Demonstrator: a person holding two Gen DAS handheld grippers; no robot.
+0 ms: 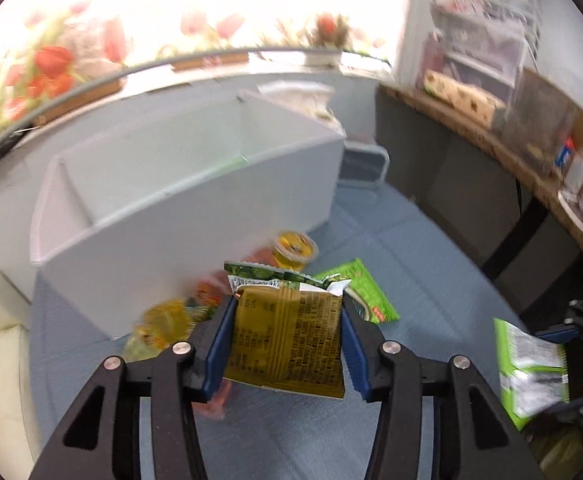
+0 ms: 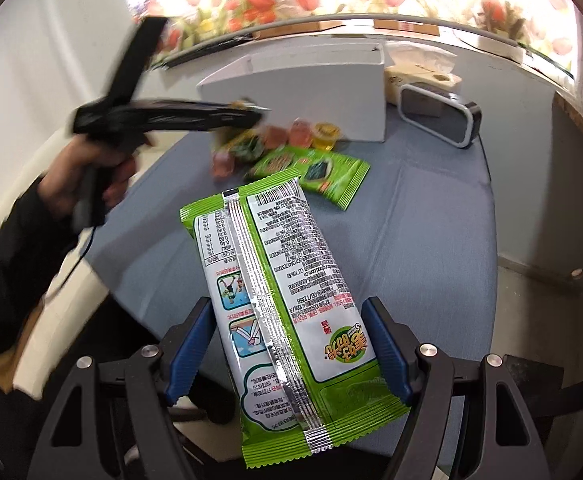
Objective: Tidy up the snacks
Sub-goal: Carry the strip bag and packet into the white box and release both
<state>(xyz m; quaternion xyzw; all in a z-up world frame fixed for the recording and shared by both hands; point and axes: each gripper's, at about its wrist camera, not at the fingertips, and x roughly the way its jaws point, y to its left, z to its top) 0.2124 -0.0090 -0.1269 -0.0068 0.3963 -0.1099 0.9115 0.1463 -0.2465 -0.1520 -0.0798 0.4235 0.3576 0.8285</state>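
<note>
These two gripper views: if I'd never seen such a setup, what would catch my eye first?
Probably the bright green snack packet clamped between the right gripper's blue pads, filling the middle of its view. Next, the olive-yellow packet pinched in the left gripper, lifted above the blue tabletop. Behind it, jelly cups and another green packet lie before a white divided box.

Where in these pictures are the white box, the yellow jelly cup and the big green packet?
white box [image 1: 195, 216]: left wrist view, on its front wall.
yellow jelly cup [image 1: 294, 249]: left wrist view, on its lid.
big green packet [image 2: 291, 300]: right wrist view, on its printed back, between the blue pads.
</note>
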